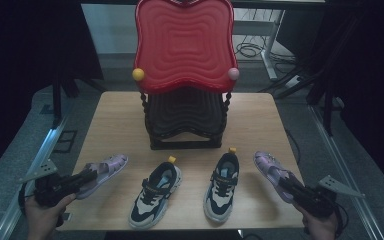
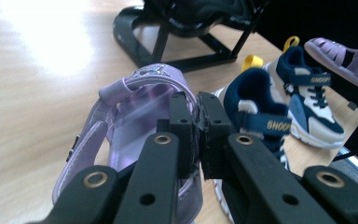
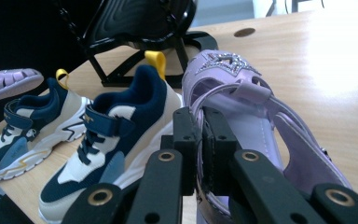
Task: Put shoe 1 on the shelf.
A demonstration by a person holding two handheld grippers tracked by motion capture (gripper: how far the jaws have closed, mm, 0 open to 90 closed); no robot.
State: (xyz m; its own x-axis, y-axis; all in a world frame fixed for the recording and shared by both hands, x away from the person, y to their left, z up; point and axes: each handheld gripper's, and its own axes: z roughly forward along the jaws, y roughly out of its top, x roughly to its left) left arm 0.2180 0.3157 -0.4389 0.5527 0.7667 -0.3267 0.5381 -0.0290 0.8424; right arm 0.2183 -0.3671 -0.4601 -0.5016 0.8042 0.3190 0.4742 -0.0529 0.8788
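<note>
Two purple sandals and two navy-and-white sneakers lie along the table's front. My left gripper (image 1: pixel 87 178) (image 2: pixel 196 122) is shut on the heel edge of the left purple sandal (image 1: pixel 102 171) (image 2: pixel 135 121), which sits tilted at the front left. My right gripper (image 1: pixel 286 185) (image 3: pixel 200 133) is shut on the heel edge of the right purple sandal (image 1: pixel 272 169) (image 3: pixel 247 107) at the front right. Between them stand the left sneaker (image 1: pixel 156 194) (image 2: pixel 256 116) (image 3: pixel 23 130) and the right sneaker (image 1: pixel 222 185) (image 2: pixel 307 98) (image 3: pixel 116 135), each with a yellow heel loop.
A two-tier rack stands at the table's middle back: red wavy top shelf (image 1: pixel 185 42), black lower shelf (image 1: pixel 186 112), black base frame (image 2: pixel 177 58) (image 3: pixel 121 70). The wooden table (image 1: pixel 115 125) has bare room on both sides of the rack. Dark floor and cables surround it.
</note>
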